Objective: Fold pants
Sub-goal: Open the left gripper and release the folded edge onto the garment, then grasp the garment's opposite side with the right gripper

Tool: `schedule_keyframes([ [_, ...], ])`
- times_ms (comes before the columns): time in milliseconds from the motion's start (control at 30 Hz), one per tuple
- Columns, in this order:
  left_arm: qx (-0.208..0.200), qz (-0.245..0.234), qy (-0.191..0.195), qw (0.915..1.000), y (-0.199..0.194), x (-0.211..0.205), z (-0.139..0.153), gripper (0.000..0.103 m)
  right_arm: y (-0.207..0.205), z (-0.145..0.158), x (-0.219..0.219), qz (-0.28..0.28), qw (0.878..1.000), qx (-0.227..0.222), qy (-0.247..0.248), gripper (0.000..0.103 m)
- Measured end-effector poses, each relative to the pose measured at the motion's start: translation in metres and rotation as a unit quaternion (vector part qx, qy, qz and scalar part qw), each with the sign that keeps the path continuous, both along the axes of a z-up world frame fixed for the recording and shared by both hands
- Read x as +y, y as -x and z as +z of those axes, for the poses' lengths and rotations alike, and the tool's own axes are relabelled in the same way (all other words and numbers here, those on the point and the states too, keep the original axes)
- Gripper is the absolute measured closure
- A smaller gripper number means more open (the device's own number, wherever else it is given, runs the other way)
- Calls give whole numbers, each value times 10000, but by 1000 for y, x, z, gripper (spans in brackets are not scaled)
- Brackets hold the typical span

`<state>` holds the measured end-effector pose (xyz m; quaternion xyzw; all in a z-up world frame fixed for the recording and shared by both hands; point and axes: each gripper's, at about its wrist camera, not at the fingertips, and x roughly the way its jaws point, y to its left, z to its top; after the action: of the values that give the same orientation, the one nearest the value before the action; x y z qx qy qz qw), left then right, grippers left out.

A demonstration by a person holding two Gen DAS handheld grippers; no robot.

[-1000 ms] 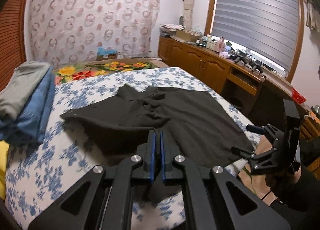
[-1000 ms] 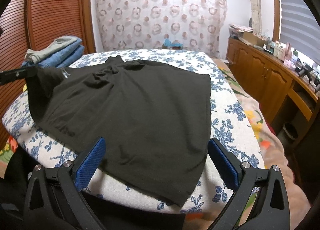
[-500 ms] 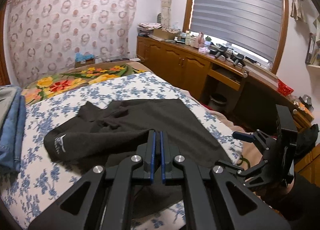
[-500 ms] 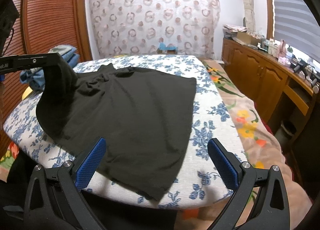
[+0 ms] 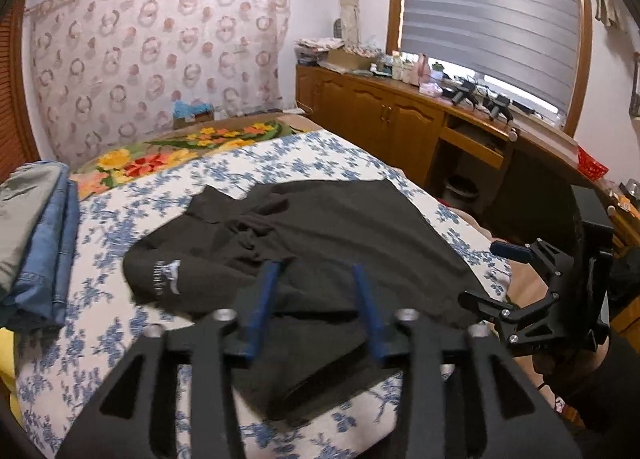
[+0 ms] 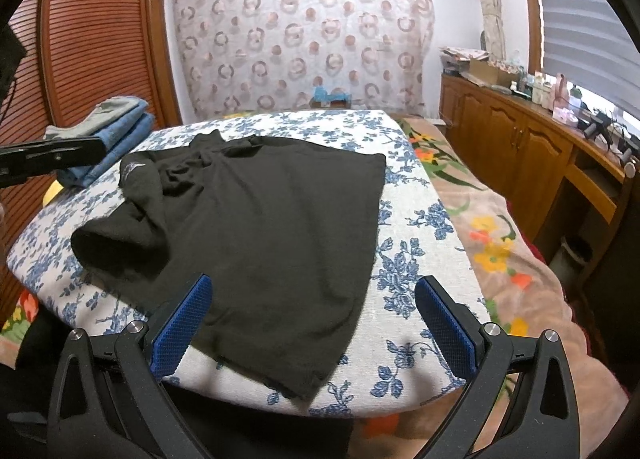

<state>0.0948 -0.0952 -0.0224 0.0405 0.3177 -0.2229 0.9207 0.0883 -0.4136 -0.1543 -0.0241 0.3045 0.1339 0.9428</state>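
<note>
Black pants (image 6: 272, 219) lie on the bed – left edge folded over

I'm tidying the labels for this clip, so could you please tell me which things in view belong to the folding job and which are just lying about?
Part of the job:
- black pants
- left gripper, open
- right gripper, open

Lying about:
- folded clothes stack
- floral blanket
- items on the wooden counter

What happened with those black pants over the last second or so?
The left gripper, shut on an edge of the black pants before, carried it across the cloth toward the right and then opened, dropping it as a folded flap. The right gripper stayed open and empty. The stack of folded clothes did not move.
</note>
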Motion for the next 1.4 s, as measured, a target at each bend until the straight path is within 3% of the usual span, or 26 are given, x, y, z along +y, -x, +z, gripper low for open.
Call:
schedule_keyframes([
  [100,50,92,70,9999,1,14,-2,42,1,0,4,38,10000,-7,19,0],
  [367,571,473,-68,9972,-5,43,-41,42,0,5,20,200,9998,-24,11,2],
  [633,981,528,-82,9937,1,50,-71,42,-3,9,37,488,9988,6,-26,8],
  [767,1161,584,-120,9915,4,52,-83,42,-5,13,45,659,9978,21,-77,16],
  [1167,843,683,72,9941,15,59,-86,42,-16,17,81,1205,9926,151,-74,56],
  [1400,757,707,113,9946,18,59,-86,42,-33,7,102,1483,9879,447,-129,61],
])
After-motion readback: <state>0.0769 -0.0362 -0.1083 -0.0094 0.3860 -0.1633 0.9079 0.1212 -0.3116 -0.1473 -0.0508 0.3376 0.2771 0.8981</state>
